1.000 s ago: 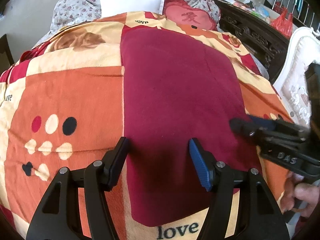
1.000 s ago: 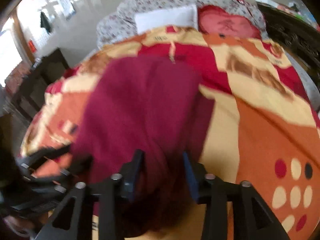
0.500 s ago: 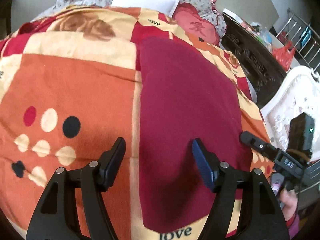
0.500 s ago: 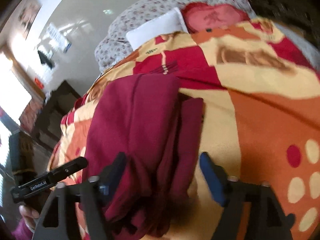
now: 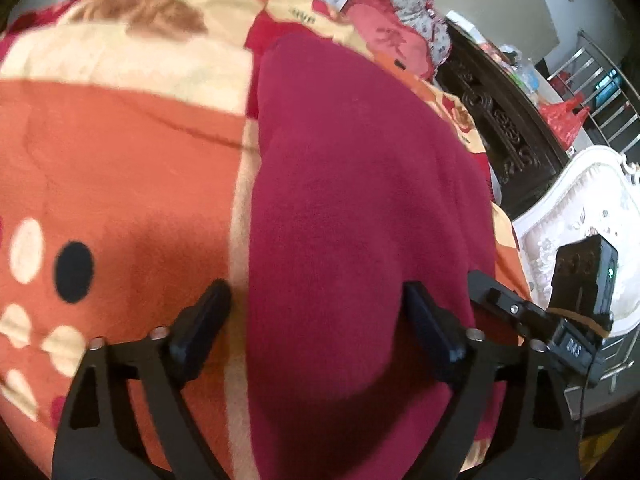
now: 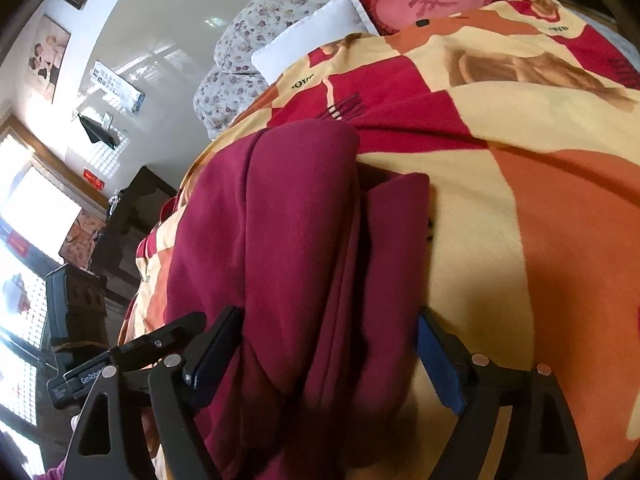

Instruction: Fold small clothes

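In the left wrist view, one dark red garment [image 5: 360, 200] of soft, fleecy cloth lies flat on a plush patterned blanket [image 5: 120, 168] with orange, cream and red blocks and round dots. The cloth forms a long, smooth-edged panel running away from the camera. The left gripper [image 5: 320, 320] stands above its near part with jaws opening wide; the garment's left edge lies between the two black fingers, and neither pad presses on it. The right gripper [image 5: 496, 300] shows at the garment's right edge.

In the right wrist view, the same garment [image 6: 296, 240] appears as folded layers with long ridges and a narrower flap on its right side. The right gripper [image 6: 324, 356] straddles its near end, jaws opening, the cloth between the pads but not pinched. The left gripper [image 6: 168, 336] shows at lower left. Behind lie one white pillow [image 6: 316, 36] and one red heart-shaped cushion [image 6: 432, 0].
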